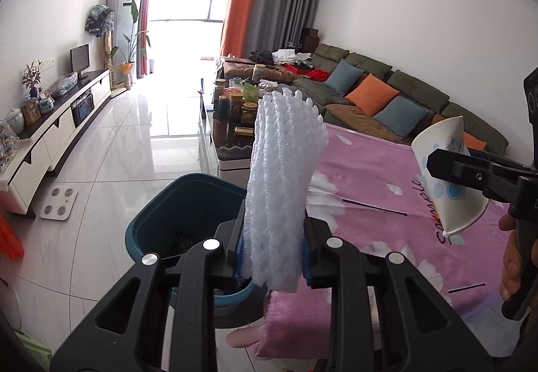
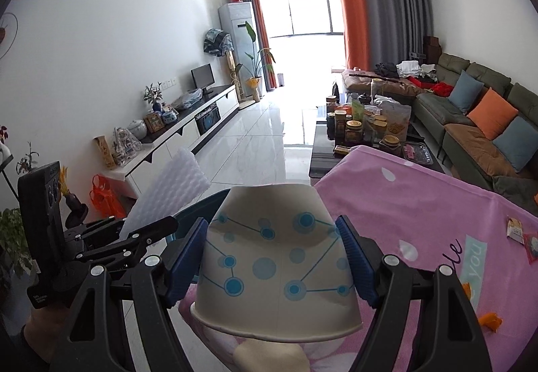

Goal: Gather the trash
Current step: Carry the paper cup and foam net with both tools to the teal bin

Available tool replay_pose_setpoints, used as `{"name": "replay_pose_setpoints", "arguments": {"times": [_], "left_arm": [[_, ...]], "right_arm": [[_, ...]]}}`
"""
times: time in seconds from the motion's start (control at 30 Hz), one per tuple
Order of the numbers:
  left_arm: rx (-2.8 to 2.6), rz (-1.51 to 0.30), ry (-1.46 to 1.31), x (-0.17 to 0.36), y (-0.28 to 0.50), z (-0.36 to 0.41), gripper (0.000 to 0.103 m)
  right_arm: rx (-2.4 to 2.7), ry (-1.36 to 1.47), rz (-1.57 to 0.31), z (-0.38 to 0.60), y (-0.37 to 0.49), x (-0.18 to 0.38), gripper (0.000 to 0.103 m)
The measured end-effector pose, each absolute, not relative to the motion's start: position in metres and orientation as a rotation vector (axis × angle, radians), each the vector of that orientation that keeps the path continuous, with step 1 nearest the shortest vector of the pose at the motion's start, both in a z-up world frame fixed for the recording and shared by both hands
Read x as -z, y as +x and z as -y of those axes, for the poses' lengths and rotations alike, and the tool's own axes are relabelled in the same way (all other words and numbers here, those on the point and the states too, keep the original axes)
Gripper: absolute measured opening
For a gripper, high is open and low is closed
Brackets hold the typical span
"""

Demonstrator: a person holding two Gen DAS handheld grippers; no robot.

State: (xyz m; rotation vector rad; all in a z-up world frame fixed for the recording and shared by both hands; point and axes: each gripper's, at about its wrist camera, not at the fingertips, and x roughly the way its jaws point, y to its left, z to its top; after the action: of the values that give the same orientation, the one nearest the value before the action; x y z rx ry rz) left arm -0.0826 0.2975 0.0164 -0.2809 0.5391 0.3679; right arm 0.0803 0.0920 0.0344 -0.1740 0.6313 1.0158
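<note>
Now two tools hold one foam net (image 1: 285,190) and one paper cup (image 2: 279,257).

Setting: living room of a home.

Evidence:
- Long L-shaped green sofa (image 1: 396,93) along the right wall, with orange and blue cushions (image 1: 371,98); clothes piled at its far end.
- Low black-and-white TV cabinet (image 2: 188,133) along the left wall carrying a small monitor (image 2: 202,76), framed picture, ceramic jars, vase with sprigs.
- Coffee table, dark surface (image 2: 322,150), crowded with jars and food packets.
- Large bright window (image 2: 302,12) at the far end, orange and grey curtains (image 2: 380,15).
- Floor-standing air conditioner (image 2: 237,35) with potted plants on top and beside.
- Glossy white tiled floor (image 1: 127,136); bathroom scale (image 1: 59,202) lying on it.
- Pink flowered blanket (image 1: 386,177) in the foreground.
</note>
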Motion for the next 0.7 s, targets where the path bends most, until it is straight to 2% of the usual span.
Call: {"name": "replay_pose_setpoints", "arguments": {"times": [0.37,0.7], "left_arm": [[-0.441,-0.637,-0.352,0.034,-0.074,-0.353,0.026],[-0.483,-0.718,-0.39,0.072,-0.03,-0.383,0.026]], "right_arm": [[-1.079,-0.33,-0.714,-0.18,0.089,-0.008,0.074],[-1.106,-0.4,-0.799,-0.227,0.103,0.02,0.074]]}}
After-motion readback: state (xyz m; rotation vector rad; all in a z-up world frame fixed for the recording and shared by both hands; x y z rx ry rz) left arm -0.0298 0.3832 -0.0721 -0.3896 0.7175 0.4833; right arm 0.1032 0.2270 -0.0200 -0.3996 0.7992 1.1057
